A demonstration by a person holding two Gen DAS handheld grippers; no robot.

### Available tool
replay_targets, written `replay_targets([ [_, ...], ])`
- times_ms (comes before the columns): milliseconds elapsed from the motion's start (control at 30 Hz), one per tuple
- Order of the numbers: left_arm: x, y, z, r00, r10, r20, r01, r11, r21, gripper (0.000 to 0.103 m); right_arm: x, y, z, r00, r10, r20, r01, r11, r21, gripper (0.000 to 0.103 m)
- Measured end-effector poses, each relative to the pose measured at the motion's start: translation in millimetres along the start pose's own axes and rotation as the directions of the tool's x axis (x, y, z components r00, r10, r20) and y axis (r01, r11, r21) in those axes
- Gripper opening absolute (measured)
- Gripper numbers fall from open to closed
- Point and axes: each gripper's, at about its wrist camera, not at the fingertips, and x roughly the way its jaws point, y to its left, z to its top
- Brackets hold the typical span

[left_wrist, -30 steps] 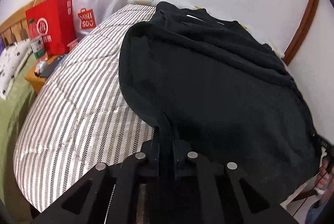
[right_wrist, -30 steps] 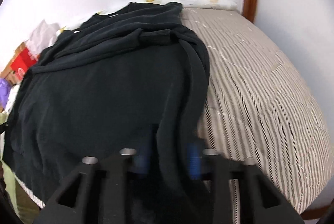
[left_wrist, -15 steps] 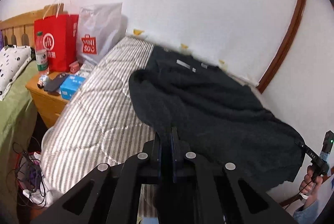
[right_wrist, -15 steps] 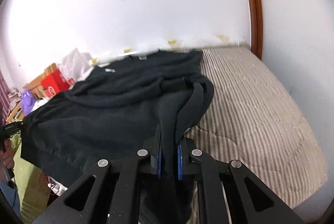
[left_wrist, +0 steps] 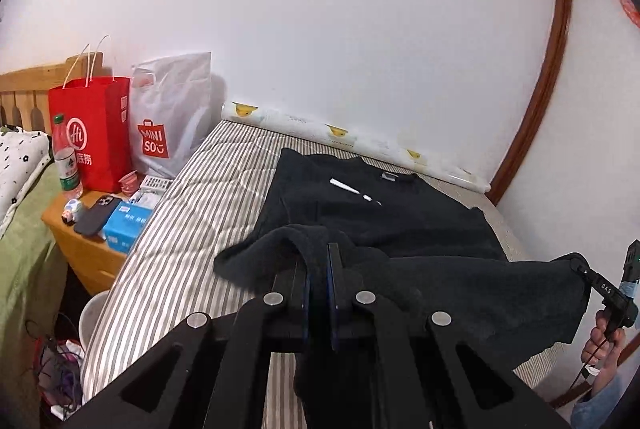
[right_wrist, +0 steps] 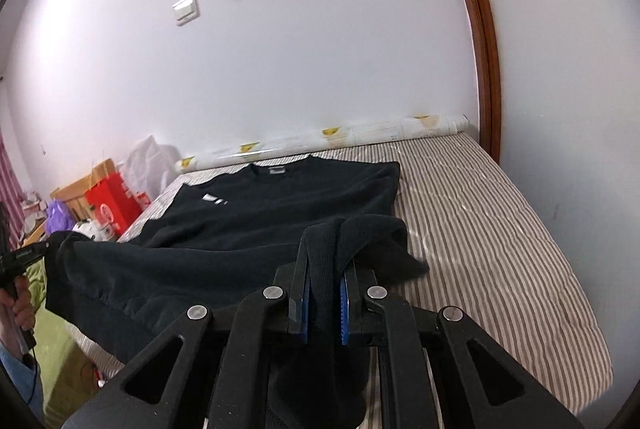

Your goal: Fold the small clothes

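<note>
Both jaws pinch cloth: left gripper [left_wrist: 318, 269] and right gripper [right_wrist: 324, 269] each clamp a hem corner of the black sweater [left_wrist: 384, 213]; its collar end lies flat on the striped mattress [right_wrist: 480, 229]; I judge the bottom-to-collar fold underway, needing both corners carried forward evenly.

Both grippers higher and farther back from the bed, black sweater [left_wrist: 400, 225] hem now lifted and stretched between them

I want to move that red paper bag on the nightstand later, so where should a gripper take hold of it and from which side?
Probably the white handles of the red paper bag, approached from above. The bag stands upright, its handles loop up free above the rim, and the white bag and bottle crowd its sides.
</note>
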Motion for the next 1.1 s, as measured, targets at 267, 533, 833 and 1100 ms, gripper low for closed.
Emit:
replay_targets([
  [267,63.0,-4.8,43.7,0.999,0.022,-0.023,-0.022,1.0,0.0,0.007,58.9,-5.2,47.5,1.0,-0.008,-0.027,0.008,1.0,0.021,0.011],
  [533,138.1,0.2,68.0,0.995,0.037,-0.09,-0.04,0.999,-0.024,0.007,127.9,-21.3,76.6,0.997,-0.007,-0.072,0.009,1.0,0.027,0.011],
  [833,206.0,6.8,69.1,0.98,0.095,-0.173,-0.097,0.995,-0.005,0.007,208.2,-37.6,75.9,0.979,-0.082,-0.189,0.078,0.997,-0.025,0.011],
  [1100,240.9,18.3,60.4,0.967,0.114,-0.229,-0.122,0.992,-0.018,0.007,261.2,-48.1,64.0,0.952,-0.124,-0.28,0.114,0.992,-0.053,0.011],
])
